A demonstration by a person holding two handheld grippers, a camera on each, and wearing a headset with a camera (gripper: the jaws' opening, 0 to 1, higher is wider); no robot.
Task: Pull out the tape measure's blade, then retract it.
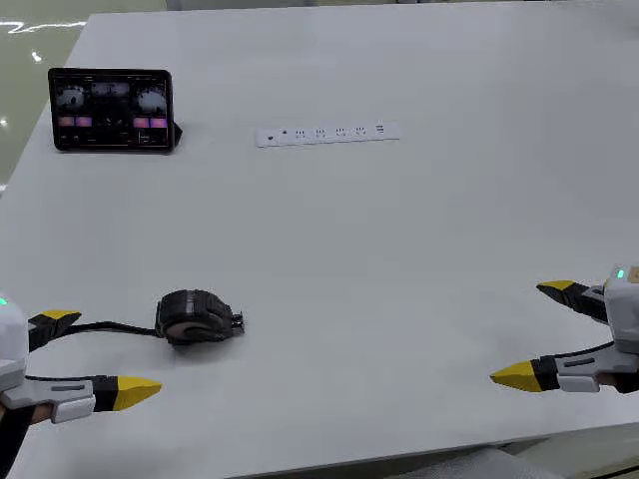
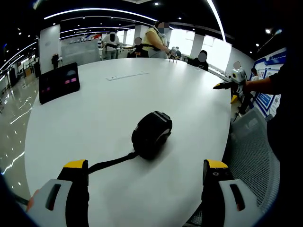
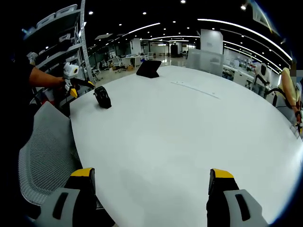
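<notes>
Two hand-held grippers with yellow-tipped black jaws at a white workbench (image 1: 399, 249). The left gripper (image 1: 119, 351) rests low at the near left edge in the head view, its jaws spread wide and gripping nothing. The right gripper (image 1: 516, 332) sits at the near right edge, its jaws likewise parted and empty.

The black, rounded tape measure (image 1: 198, 317) lies on the bench top just ahead of the left gripper and well apart from the right one. A small dark tab projects from the side of the case that faces the right gripper. A black wrist strap (image 1: 110, 326) trails from the case's other side toward the left gripper and passes between its jaws without being clamped.

In the left gripper view the tape measure (image 2: 151, 134) lies ahead of the spread jaws, the strap (image 2: 111, 162) running back toward them, and the right gripper (image 2: 232, 78) appears across the bench. In the right gripper view the tape measure (image 3: 102, 97) sits far off beside the left gripper (image 3: 71, 80).

At the far side stand a black tablet with a lit screen (image 1: 110, 108) and a flat white power strip (image 1: 326, 134), well apart from each other.
</notes>
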